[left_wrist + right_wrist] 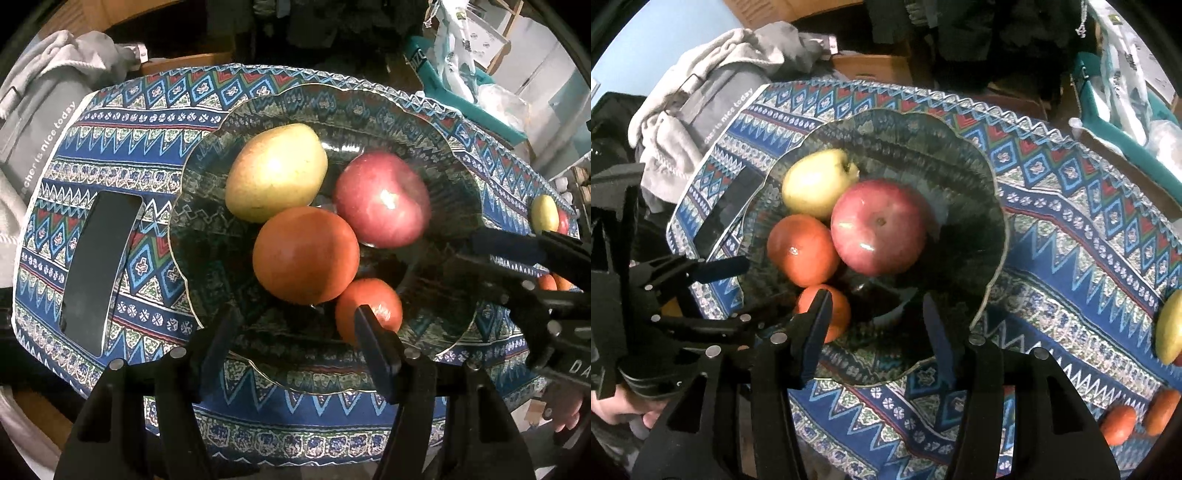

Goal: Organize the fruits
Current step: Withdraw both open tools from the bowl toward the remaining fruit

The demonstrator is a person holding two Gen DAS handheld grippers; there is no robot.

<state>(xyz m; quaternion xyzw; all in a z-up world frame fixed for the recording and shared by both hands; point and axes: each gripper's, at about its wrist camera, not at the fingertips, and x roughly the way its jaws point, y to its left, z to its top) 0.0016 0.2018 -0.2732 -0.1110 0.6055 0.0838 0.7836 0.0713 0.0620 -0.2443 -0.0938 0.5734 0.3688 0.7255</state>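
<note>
Lying beyond left gripper [295, 321]: red apple [382, 199]

I hold my left gripper [295, 325] with jaws spread wide, nothing between its fingers. My right gripper [875, 314] hangs equally parted, its fingers gripping nothing.

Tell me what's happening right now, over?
Both grippers, left and right, open, empty, above glass bowl. Four fruits inside. More fruit waiting on cloth. Nothing blocking.
</note>
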